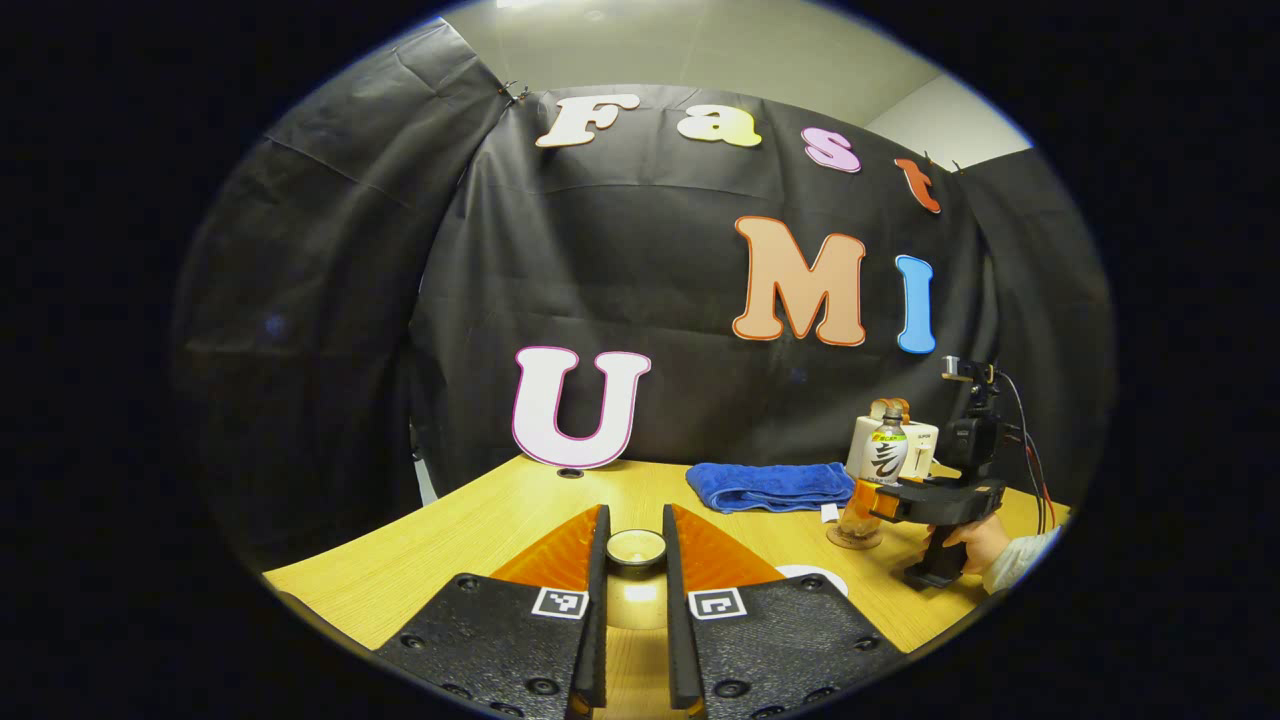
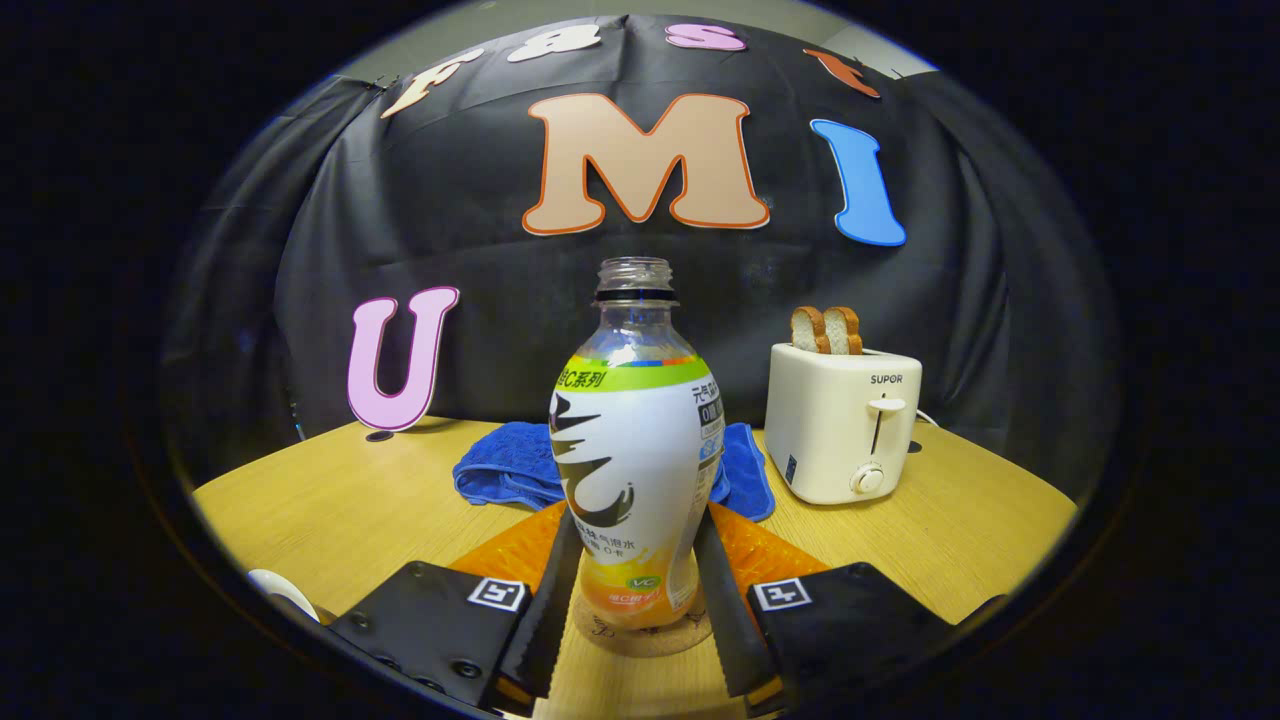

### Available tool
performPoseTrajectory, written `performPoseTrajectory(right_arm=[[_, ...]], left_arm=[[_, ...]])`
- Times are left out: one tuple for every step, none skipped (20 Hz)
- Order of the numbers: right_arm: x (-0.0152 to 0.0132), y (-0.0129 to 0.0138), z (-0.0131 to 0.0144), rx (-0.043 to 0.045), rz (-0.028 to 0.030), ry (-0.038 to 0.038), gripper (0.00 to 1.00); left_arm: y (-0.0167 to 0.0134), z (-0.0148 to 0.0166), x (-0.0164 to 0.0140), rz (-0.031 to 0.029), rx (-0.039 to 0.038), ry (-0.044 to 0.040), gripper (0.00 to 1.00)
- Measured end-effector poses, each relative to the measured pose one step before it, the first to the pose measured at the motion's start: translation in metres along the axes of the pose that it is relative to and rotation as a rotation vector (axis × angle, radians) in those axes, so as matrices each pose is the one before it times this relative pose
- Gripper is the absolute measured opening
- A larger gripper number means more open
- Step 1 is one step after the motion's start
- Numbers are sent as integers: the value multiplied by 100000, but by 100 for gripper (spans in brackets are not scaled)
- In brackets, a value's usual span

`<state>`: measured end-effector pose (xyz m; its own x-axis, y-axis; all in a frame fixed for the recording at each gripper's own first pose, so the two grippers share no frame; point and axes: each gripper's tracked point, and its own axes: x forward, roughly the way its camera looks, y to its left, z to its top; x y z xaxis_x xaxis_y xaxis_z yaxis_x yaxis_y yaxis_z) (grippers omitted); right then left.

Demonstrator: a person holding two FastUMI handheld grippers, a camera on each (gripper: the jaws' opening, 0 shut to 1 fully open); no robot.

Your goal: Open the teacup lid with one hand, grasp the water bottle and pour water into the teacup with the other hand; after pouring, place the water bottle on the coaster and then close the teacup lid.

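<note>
**A:** Start at the left. What was the left gripper [image 1: 636, 525] doing?

**B:** Its jaws were drawn in narrow on a small round piece, which I took for the teacup lid [image 1: 636, 548], pinched between the fingertips over the wooden table [image 1: 450, 550]. Just to the right of its right finger lay a white rim, probably the teacup [image 1: 812, 577], though too little showed to be sure.

**A:** And further right?

**B:** A blue towel [image 1: 768, 486] lay ahead and to the right. Beyond it, the water bottle [image 2: 635, 440] stood upright and uncapped on the coaster [image 2: 640, 638], squarely between the fingers of the right gripper [image 2: 638, 515]. A toaster [image 2: 842, 425] holding two slices of bread sat ahead on that gripper's right.

**A:** Was the right gripper gripping the bottle?

**B:** I couldn't tell. The fingers flanked its lower body closely, but whether they pressed wasn't clear.

**A:** So how should the step have been handled?

**B:** My judgement: with the bottle on the coaster, let go squarely and back straight out so it didn't tip. The lid needed carrying level to the cup, centring over the rim, then lowering before the jaws opened.
</note>
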<state>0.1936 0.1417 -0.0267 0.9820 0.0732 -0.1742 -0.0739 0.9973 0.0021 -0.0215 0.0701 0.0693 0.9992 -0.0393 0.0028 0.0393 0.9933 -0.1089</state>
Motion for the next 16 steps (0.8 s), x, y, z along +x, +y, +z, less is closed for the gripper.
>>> performPoseTrajectory(right_arm=[[170, -85, -112, 117, -282, -340, 67], [123, -85, -203, 508, -150, 285, 67], [52, -2, -404, 588, 3, 879, 67], [68, -88, -335, 450, -154, 804, 67], [-171, 45, -107, 239, 94, -95, 67], [103, -48, 292, -163, -470, -817, 67], [-109, 70, -175, -327, 350, 117, 67], [-45, 100, 120, -829, -255, -314, 67], [451, -9, 321, -424, -52, -76, 69], [-163, 0, 75, -231, -34, 84, 70], [-152, -43, -41, 86, -166, 35, 70], [-83, -101, -71, 320, -218, 212, 72], [-114, 19, -192, 536, 388, 698, 74], [-7, 33, -79, 322, 358, 599, 77], [24, -19, -136, -148, -108, 498, 75], [-55, -66, -77, -174, -206, 73, 77]], left_arm=[[28, -75, 7, 9, -109, 109, 22], [14, -36, 86, 157, -170, 25, 22], [-18, -11, 33, 90, -232, -11, 22], [-79, -29, -11, -140, -7, 170, 22], [19, -29, 34, 27, -16, 171, 22], [0, -140, -16, -129, -141, 151, 22], [-66, 17, 8, -185, -187, 145, 22], [-48, -112, 21, -138, -228, 258, 22], [-54, -46, 35, -218, -59, 233, 22], [-41, -81, 28, -64, -146, 182, 22], [-64, 16, -2, -178, -129, 62, 22], [3, 24, -10, -24, -68, -114, 22], [-75, 52, 38, 30, 40, -209, 22], [-66, -28, -80, -91, 158, 173, 22], [-103, -114, -36, -182, -116, 242, 22], [-131, 0, 18, -370, -264, 31, 22]])
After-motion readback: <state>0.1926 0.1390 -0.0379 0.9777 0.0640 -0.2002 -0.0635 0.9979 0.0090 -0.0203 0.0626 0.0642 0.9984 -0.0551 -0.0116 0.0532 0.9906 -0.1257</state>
